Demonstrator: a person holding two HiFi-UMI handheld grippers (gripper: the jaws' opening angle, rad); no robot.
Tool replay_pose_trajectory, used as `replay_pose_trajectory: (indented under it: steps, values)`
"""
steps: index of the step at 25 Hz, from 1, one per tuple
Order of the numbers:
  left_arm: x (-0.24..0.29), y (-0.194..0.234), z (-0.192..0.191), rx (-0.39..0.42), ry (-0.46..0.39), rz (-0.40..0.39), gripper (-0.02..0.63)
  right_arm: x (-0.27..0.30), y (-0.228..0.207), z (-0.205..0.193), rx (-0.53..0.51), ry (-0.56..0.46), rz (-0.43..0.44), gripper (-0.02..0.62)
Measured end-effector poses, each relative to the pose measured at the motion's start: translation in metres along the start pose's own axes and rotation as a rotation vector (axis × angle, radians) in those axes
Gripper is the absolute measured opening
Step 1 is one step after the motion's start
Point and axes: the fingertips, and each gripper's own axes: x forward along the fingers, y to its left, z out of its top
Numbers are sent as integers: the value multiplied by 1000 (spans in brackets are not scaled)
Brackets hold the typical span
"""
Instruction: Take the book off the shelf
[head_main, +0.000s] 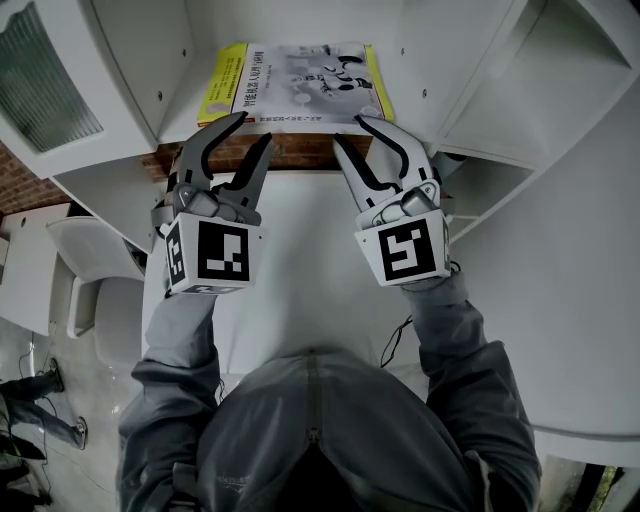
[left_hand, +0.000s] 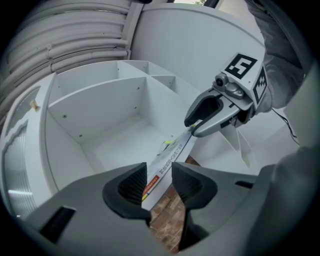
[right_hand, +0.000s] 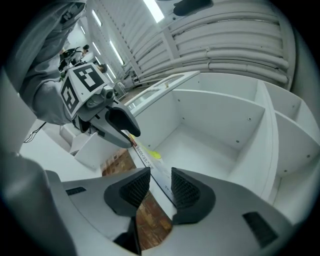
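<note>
A thin book (head_main: 300, 80) with a white cover and a yellow spine edge lies flat in the middle compartment of a white shelf (head_main: 430, 60). Its near edge sticks out over the shelf's front lip. My left gripper (head_main: 254, 127) is open, with its jaws on either side of the book's near-left edge (left_hand: 170, 155). My right gripper (head_main: 349, 130) is open as well, astride the near-right edge (right_hand: 146, 159). In each gripper view, the left gripper (left_hand: 160, 182) and the right gripper (right_hand: 160, 187) show a gap between pads and book. The other gripper holds the far end in each: the right gripper (left_hand: 215, 112) and the left gripper (right_hand: 112, 122).
A strip of brown brick (head_main: 290, 152) shows below the book's overhanging edge. More white compartments (head_main: 520, 90) stand to the right and a glazed door (head_main: 45, 85) to the left. White chairs (head_main: 95, 275) stand at lower left by a white tabletop (head_main: 300, 260).
</note>
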Motion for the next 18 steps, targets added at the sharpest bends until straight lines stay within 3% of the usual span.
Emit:
replay_pose_trajectory:
  steps: [8,13,18]
  values:
    - [5,-1,-5,112,69,-86,183,7,3,-1,-129,76,95,206]
    - [7,1,-8,153,99,-128,235,13,3,-4,-200,118,141,228]
    - [7,3,-7,159,105,-134,245,26,9,-14,-249,183,226,242]
